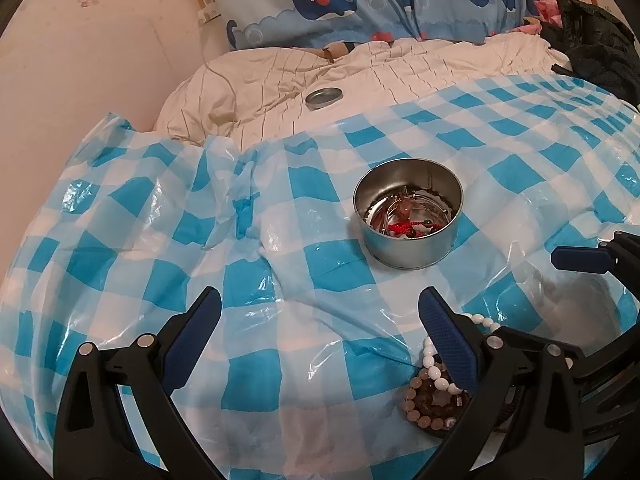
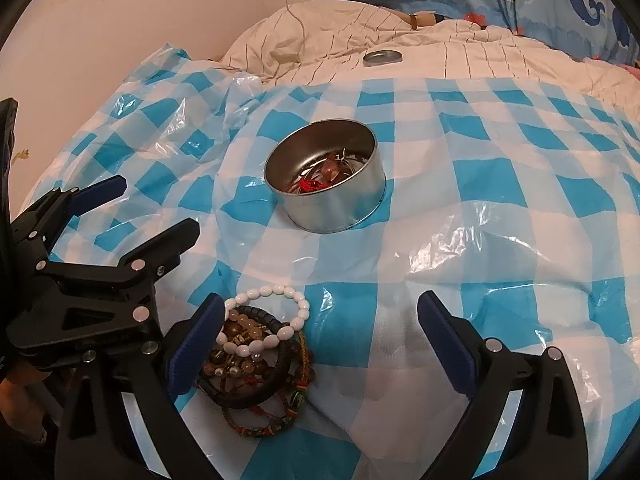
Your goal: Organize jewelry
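Bracelet pile [image 2: 256, 360] lies on the checked plastic sheet [image 2: 500, 184], just beside the inner face of the right gripper's [image 2: 320, 344] left finger [image 2: 196, 344], touching or nearly touching it. Pile is a white bead bracelet [image 2: 276, 312] on top, amber bead bracelet [image 2: 236, 332] and a dark cord band [image 2: 276, 376] under it, woven cord bracelets with green beads [image 2: 292, 404] at the near side. It sits toward the left of the gap, not centred; the right finger [image 2: 448, 344] is well apart from it. Right gripper's jaws are spread wide, holding nothing.

In the left wrist view the same pile [image 1: 436, 396] is at the left gripper's [image 1: 320, 340] right finger [image 1: 448, 340], mostly outside the gap and partly hidden behind that finger; white beads [image 1: 436, 364] curl around its outer edge. Left gripper is also spread wide, nothing between its pads, only bare sheet [image 1: 280, 280].

Metal tin [image 2: 326, 184] stands upright on the sheet ahead of both grippers, well apart from the pile: ahead and slightly left of centre for the right gripper, ahead and to the right for the left gripper [image 1: 408, 216]. Inside are a red cord piece [image 1: 404, 227], some beads and wire hoops; cannot tell exact items.

Farther ahead, the tin lid [image 1: 324, 97] lies flat on the cream striped quilt [image 1: 400, 72] beyond the sheet's edge. Whale-print pillow [image 1: 340, 4] behind that. The left gripper's body [image 2: 92, 276] shows at the left of the right wrist view, close beside the pile.
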The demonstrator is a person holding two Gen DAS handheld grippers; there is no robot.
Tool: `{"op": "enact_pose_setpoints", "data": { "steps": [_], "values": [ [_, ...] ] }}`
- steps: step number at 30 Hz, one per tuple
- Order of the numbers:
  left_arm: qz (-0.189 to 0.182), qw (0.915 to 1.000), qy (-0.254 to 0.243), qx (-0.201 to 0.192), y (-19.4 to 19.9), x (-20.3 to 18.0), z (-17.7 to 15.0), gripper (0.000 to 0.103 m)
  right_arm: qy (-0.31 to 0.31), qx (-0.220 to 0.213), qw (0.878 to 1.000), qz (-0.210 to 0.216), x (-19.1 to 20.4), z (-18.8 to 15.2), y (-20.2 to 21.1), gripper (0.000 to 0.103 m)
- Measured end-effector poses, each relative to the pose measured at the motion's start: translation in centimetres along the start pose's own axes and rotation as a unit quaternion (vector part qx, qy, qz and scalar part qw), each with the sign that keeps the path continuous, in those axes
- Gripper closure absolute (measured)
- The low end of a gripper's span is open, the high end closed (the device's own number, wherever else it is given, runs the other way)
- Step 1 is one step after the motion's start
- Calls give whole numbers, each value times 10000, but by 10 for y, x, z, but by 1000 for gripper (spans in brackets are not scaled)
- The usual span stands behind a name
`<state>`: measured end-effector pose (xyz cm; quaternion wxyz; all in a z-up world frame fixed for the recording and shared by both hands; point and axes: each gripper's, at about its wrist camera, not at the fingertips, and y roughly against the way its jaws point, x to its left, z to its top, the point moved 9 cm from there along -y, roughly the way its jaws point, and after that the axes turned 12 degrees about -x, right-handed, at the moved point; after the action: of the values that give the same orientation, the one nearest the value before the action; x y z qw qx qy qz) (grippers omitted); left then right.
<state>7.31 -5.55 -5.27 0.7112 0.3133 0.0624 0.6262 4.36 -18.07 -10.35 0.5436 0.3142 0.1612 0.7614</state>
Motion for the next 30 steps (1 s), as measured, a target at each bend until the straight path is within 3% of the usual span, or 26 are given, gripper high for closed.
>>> {"op": "enact_pose_setpoints", "data": {
  "steps": [9, 19, 23, 27, 30],
  "values": [
    [-70, 10000, -17, 50, -10, -3, -1, 8, -29, -15, 10000, -21, -6, 2, -2, 10],
    [-233, 9981, 488, 285, -20, 20, -11, 8, -222, -365, 9984, -372, -38, 24, 11, 10],
    [-583, 9967, 399, 408, -19, 6, -20, 8, -490, -487, 9965, -475, -55, 32, 17, 10],
    [-841, 9951, -35, 526, -21, -22, -31, 8, -670, -457, 9958, -436, -60, 33, 17, 10],
    [-1148, 9908, 8, 718, -26, -42, -39, 8, -710, -414, 9960, -355, -58, 32, 15, 10]
  ]
}}
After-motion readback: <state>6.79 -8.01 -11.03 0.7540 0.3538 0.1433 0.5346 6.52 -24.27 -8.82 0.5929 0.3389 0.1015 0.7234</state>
